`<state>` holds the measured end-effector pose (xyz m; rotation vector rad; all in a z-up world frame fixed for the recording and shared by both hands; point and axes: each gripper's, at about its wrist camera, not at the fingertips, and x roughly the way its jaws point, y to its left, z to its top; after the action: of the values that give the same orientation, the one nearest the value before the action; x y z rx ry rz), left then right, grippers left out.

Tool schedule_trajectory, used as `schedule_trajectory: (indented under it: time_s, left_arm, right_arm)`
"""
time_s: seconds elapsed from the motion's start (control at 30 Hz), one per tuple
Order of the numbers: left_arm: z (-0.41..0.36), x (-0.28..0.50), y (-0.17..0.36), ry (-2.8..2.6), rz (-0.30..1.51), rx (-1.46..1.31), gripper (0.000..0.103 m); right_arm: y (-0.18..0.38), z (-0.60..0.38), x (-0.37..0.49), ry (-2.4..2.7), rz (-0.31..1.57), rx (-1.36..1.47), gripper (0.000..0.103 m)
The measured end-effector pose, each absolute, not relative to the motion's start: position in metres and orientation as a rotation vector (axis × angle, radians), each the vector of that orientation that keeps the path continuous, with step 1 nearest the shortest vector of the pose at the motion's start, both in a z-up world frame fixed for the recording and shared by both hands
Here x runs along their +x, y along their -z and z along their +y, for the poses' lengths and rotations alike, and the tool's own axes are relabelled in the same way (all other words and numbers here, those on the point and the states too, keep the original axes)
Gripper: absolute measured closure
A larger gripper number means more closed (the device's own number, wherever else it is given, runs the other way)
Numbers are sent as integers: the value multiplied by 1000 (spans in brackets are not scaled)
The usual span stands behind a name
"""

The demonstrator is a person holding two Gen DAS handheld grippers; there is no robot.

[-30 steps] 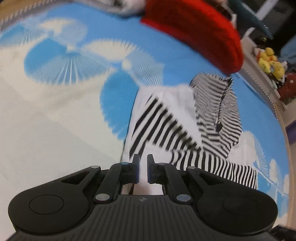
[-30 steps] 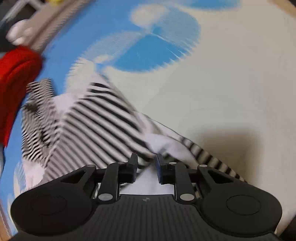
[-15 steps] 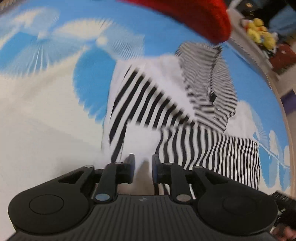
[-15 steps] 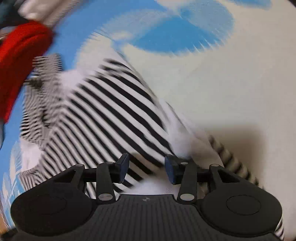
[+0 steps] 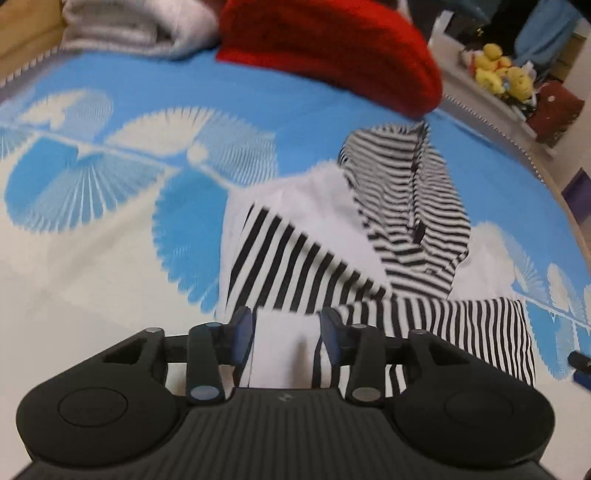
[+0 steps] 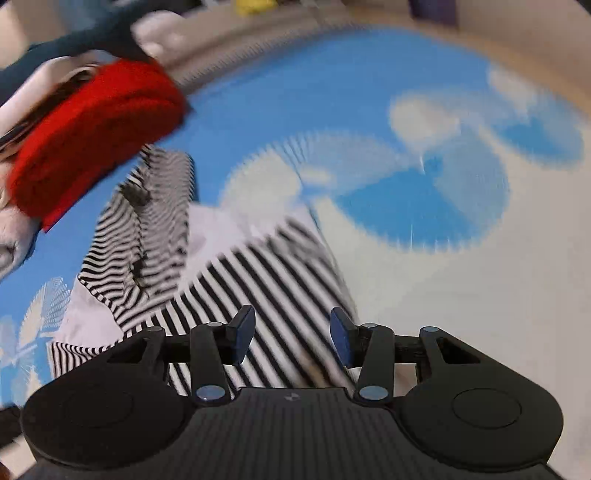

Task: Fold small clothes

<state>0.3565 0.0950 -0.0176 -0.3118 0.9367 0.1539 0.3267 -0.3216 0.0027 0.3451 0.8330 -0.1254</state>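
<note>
A small black-and-white striped garment (image 5: 332,266) lies partly folded on a blue and white patterned blanket (image 5: 110,206). It also shows in the right wrist view (image 6: 240,280). My left gripper (image 5: 287,328) is open and empty just above the garment's near white edge. My right gripper (image 6: 292,334) is open and empty above the striped near part of the garment. The hooded or collar end (image 5: 406,192) lies at the far side.
A red knitted item (image 5: 332,48) lies beyond the garment, also seen in the right wrist view (image 6: 96,140). Grey folded cloth (image 5: 136,26) lies at the far left. Yellow plush toys (image 5: 498,77) sit on a shelf past the blanket's right edge.
Both grippers were shut on the garment's near edge one second ago. They have opened and let it go, and both have drawn back a little. The garment now lies flat.
</note>
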Motion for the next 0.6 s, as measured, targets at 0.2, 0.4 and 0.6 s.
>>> schedule_trajectory:
  time_s: [0.2, 0.4, 0.6]
  left_arm:
    - [77, 344, 5, -136, 841, -262, 39]
    - [59, 324, -4, -127, 755, -163, 22]
    - [44, 311, -7, -120, 719, -106, 21]
  right_arm:
    - [-13, -306, 319, 107, 763, 200, 56]
    - [-17, -299, 300, 121, 742, 139, 51]
    - [-19, -302, 286, 115, 747, 163, 51]
